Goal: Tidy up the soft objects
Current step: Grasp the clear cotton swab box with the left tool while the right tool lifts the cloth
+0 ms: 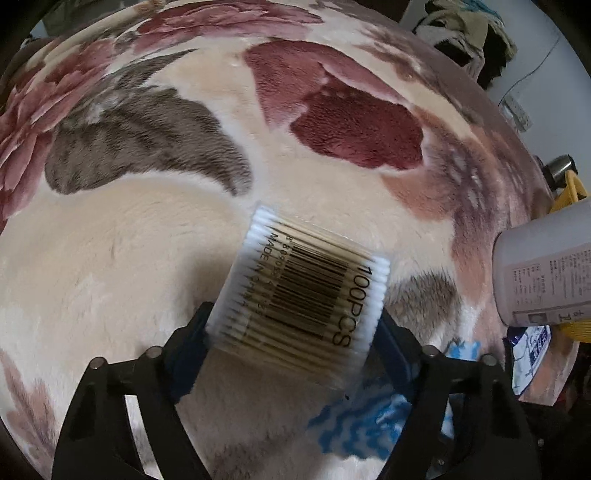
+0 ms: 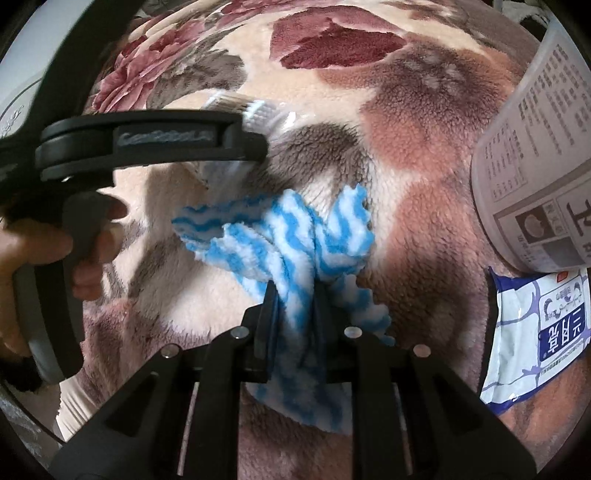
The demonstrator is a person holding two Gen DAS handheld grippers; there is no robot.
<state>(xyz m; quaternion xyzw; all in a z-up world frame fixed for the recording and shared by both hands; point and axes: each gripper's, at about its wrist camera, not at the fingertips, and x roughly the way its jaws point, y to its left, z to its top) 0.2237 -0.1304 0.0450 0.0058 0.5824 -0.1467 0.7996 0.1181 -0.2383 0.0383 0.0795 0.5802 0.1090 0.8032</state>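
My left gripper [image 1: 295, 328] is shut on a clear pack of cotton swabs [image 1: 303, 284] with a barcode and "100PCS" on it, held above the floral fleece blanket [image 1: 147, 240]. My right gripper [image 2: 295, 295] is shut on a blue-and-white striped cloth [image 2: 291, 236], bunched between the jaws, its ends lying on the blanket [image 2: 424, 192]. The left gripper with the swab pack [image 2: 258, 114] shows in the right wrist view, up left of the cloth. Part of the cloth [image 1: 354, 417] shows low in the left wrist view.
A white bottle with a printed label [image 1: 546, 266] [image 2: 539, 166] lies at the right. A blue-and-white packet [image 2: 535, 332] [image 1: 532, 350] lies below it at the blanket's edge. A yellow object [image 1: 570, 192] and piled clothes [image 1: 465, 33] are beyond the blanket.
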